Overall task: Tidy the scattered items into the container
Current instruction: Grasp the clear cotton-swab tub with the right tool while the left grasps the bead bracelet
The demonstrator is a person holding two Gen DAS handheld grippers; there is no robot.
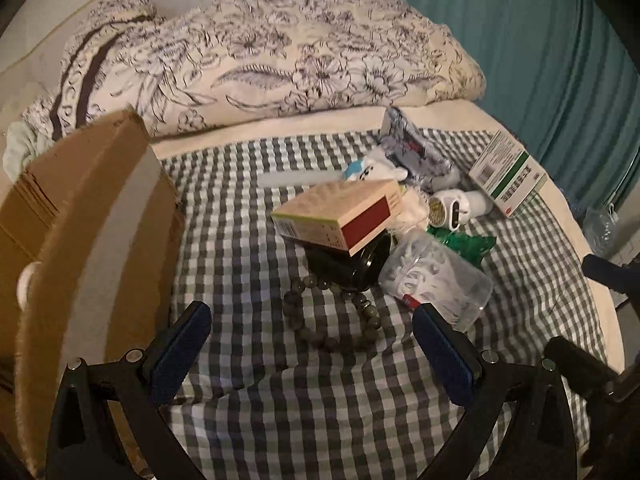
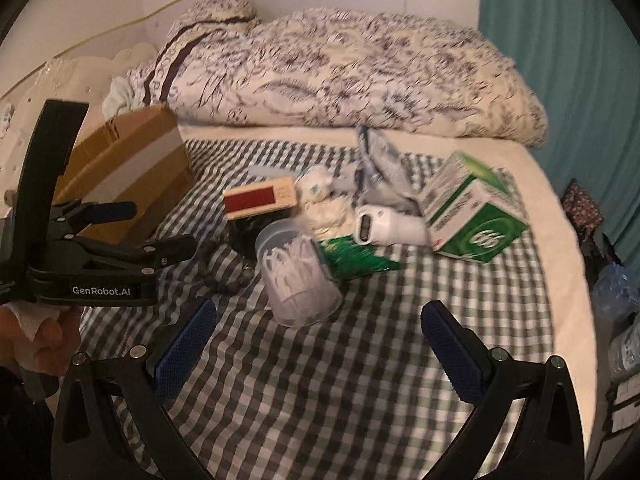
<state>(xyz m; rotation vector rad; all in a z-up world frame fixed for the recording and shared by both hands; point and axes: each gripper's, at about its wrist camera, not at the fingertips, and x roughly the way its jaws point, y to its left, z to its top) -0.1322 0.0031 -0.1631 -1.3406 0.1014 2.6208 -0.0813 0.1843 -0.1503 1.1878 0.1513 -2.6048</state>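
Note:
A pile of items lies on the checked cloth: a tan box with a red end, a black jar under it, a bead bracelet, a clear tub of white picks, a green packet, a white device and a green-white box. The open cardboard box stands at the left. My left gripper is open and empty, just short of the bracelet. My right gripper is open and empty, just short of the clear tub.
A floral duvet lies across the back of the bed. A teal curtain hangs at the right. The left gripper also shows at the left of the right wrist view. Bags and bottles sit off the bed's right edge.

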